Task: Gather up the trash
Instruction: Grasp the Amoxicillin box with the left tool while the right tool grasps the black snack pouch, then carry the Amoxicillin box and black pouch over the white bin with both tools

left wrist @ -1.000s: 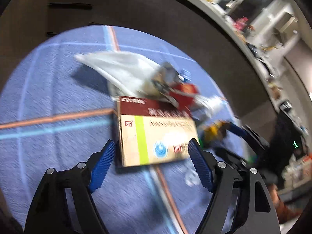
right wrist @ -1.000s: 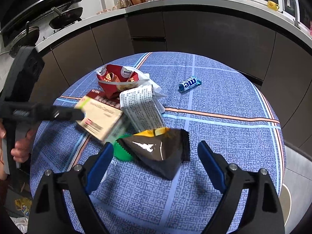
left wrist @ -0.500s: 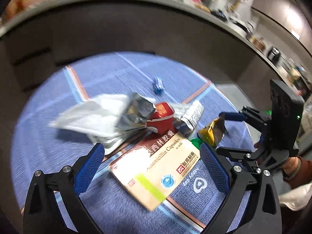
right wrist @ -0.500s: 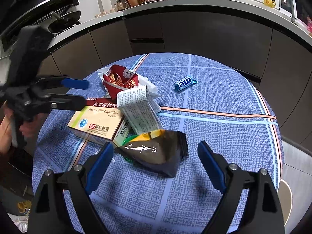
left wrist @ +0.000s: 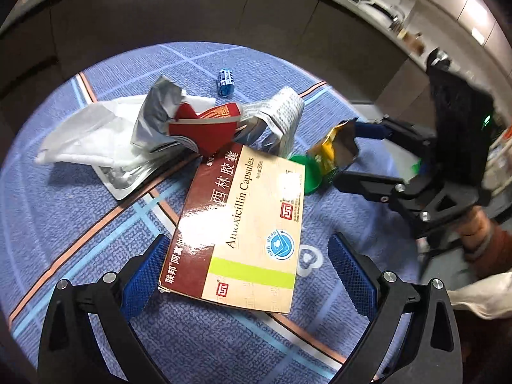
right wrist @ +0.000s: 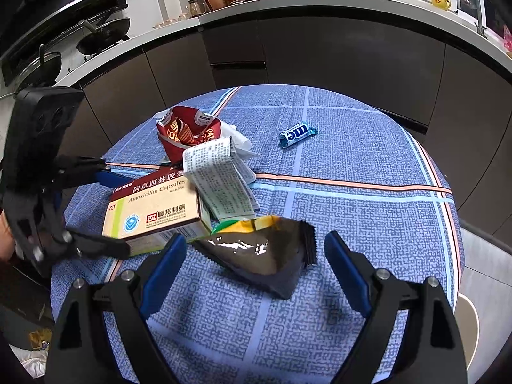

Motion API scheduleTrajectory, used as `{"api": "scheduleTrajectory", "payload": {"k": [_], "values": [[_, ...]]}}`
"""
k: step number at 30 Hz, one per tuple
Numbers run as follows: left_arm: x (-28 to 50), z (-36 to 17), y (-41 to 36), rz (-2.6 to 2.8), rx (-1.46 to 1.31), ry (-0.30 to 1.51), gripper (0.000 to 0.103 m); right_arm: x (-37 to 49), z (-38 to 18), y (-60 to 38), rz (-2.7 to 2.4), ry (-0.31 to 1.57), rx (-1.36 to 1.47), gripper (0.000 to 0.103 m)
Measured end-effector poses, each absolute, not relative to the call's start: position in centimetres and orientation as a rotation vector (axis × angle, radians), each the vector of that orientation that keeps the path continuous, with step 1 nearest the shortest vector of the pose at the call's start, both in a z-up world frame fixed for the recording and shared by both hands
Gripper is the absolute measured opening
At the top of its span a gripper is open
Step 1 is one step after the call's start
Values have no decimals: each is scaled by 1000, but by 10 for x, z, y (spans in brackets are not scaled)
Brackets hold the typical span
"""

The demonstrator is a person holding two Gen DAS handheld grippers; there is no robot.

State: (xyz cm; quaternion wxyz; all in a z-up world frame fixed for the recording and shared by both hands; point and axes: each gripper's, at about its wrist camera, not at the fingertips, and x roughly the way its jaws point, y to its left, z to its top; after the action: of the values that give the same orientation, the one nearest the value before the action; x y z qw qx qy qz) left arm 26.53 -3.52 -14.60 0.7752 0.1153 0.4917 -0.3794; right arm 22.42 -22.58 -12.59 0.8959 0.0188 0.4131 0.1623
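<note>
A pile of trash lies on a round table with a blue cloth [right wrist: 352,166]. An Amoxicillin box [left wrist: 243,227] [right wrist: 153,211] lies flat between the open jaws of my left gripper [left wrist: 246,275], which also shows in the right wrist view [right wrist: 105,211]. A dark snack wrapper [right wrist: 265,256] [left wrist: 336,150] lies between the open jaws of my right gripper [right wrist: 256,268], seen from the left wrist too [left wrist: 352,150]. Behind are a red snack bag [left wrist: 204,128] [right wrist: 188,128], a printed leaflet [right wrist: 220,179], a green lid [left wrist: 307,172], a white bag [left wrist: 92,134] and a blue candy [right wrist: 296,132] [left wrist: 225,81].
Dark kitchen cabinets and a countertop [right wrist: 320,3] curve behind the table. A stove with pans [right wrist: 102,35] stands at the far left. A small clear ring [left wrist: 308,259] lies on the cloth by the box. The table edge is close on the right [right wrist: 454,224].
My left gripper swung round and lowered over the Amoxicillin box, which now lies on the cloth between its jaws. My right gripper edged closer to the dark wrapper.
</note>
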Motion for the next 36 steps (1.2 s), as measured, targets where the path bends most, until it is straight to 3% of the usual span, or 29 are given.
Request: {"api": "scheduleTrajectory", "payload": {"k": [5, 8, 10, 12, 17, 36], "values": [[263, -153, -52, -743, 309, 1048, 94, 221, -129, -224, 330, 869, 30, 84], [268, -159, -54, -693, 273, 1067, 82, 221, -130, -225, 322, 876, 23, 79], [267, -159, -55, -678, 246, 1080, 81, 220, -131, -227, 313, 875, 25, 73], [265, -158, -53, -650, 225, 1098, 80, 221, -131, -229, 305, 880, 27, 40], [244, -144, -45, -623, 178, 1070, 79, 217, -129, -235, 307, 889, 63, 13], [158, -65, -55, -576, 93, 878, 79, 126, -52, -282, 230, 716, 132, 12]]}}
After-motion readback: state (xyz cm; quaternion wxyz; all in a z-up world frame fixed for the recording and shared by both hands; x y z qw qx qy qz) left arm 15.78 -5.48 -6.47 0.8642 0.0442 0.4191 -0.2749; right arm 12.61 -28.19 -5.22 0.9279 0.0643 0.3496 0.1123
